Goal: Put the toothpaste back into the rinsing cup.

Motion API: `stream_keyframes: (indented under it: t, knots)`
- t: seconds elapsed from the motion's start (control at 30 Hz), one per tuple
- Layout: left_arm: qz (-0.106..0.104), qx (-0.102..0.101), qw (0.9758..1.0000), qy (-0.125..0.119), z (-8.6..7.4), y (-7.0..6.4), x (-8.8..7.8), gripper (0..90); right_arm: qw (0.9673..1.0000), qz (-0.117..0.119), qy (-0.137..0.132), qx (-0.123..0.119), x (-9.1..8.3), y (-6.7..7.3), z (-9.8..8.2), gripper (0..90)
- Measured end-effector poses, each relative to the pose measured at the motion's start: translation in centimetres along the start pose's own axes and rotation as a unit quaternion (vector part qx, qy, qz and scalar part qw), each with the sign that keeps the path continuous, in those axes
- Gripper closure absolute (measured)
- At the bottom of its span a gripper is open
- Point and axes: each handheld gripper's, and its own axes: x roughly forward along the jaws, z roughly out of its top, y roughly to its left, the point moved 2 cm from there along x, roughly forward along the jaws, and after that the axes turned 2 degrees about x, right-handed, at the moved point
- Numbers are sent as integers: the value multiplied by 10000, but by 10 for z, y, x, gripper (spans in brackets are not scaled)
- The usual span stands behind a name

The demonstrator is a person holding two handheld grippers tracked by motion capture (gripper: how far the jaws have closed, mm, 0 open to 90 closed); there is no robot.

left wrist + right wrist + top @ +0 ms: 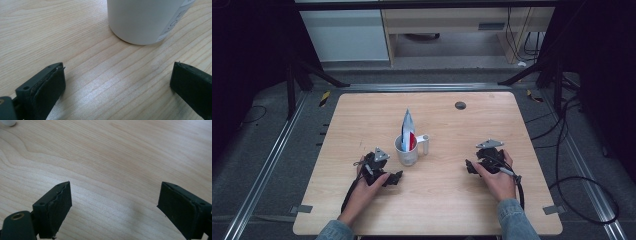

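A white mug stands near the middle of the wooden table, handle to the right, with a tall white, blue and red tube upright inside it. My left gripper rests on the table just left of and below the mug, open and empty. In the left gripper view the mug's white wall rises just beyond the open left gripper, whose jaws are wide apart. My right gripper lies on the table to the right, open with nothing between its jaws. In the right gripper view the right gripper has bare wood ahead.
A small dark round hole sits near the table's far edge. Cables trail on the floor to the right. A white bit of the mug peeks in at the top left of the right gripper view.
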Motion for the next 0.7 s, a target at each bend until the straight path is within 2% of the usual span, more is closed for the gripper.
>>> stream_keyframes:
  t: [0.43, 0.7]
  knots:
    - [3, -2, 10000, -4, 0, 0, 0, 0, 9993, 161, 14, 342, 13, -5, -11, 117]
    - [3, -2, 10000, -4, 0, 0, 0, 0, 9990, 172, -101, 407, 17, -6, -14, 99]
